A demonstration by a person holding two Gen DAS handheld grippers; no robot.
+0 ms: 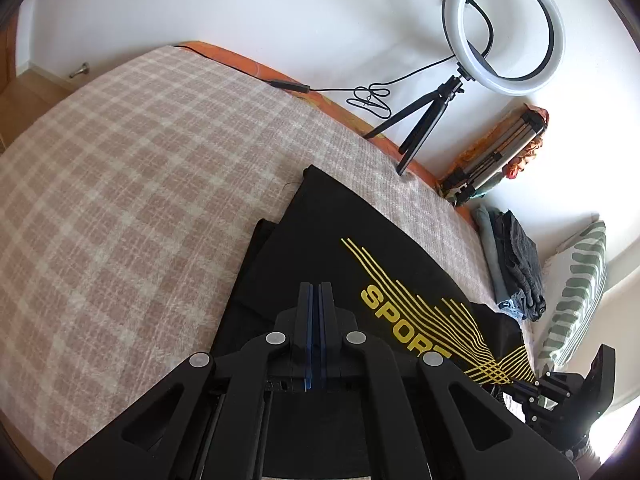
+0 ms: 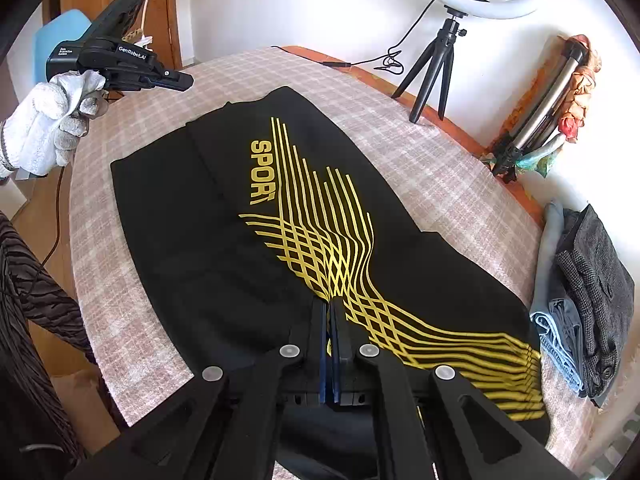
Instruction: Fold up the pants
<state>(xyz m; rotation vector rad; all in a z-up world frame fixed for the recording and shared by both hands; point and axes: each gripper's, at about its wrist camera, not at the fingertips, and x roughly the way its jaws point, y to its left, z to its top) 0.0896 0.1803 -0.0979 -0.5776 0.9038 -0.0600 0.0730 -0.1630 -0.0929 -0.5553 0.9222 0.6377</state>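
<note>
Black pants point(image 2: 224, 240) with a yellow SPORT print point(image 2: 262, 168) lie folded lengthwise on the checked bed cover point(image 2: 420, 168). They also show in the left wrist view point(image 1: 320, 248). My right gripper point(image 2: 330, 308) is shut, empty, over the middle of the pants near the yellow lines. My left gripper point(image 1: 316, 286) is shut, empty, above the pants' left part. It shows in the right wrist view point(image 2: 188, 80) held in a white-gloved hand point(image 2: 48, 120) above the bed, beyond the pants' far left corner. The right gripper's body point(image 1: 568, 392) shows at the lower right of the left wrist view.
A ring light on a small tripod point(image 2: 436, 68) stands at the bed's far edge by the wall. A folded tripod point(image 2: 536, 120) leans on the wall. A pile of folded clothes point(image 2: 588, 300) lies at the right. A striped pillow point(image 1: 576, 296) lies beyond it.
</note>
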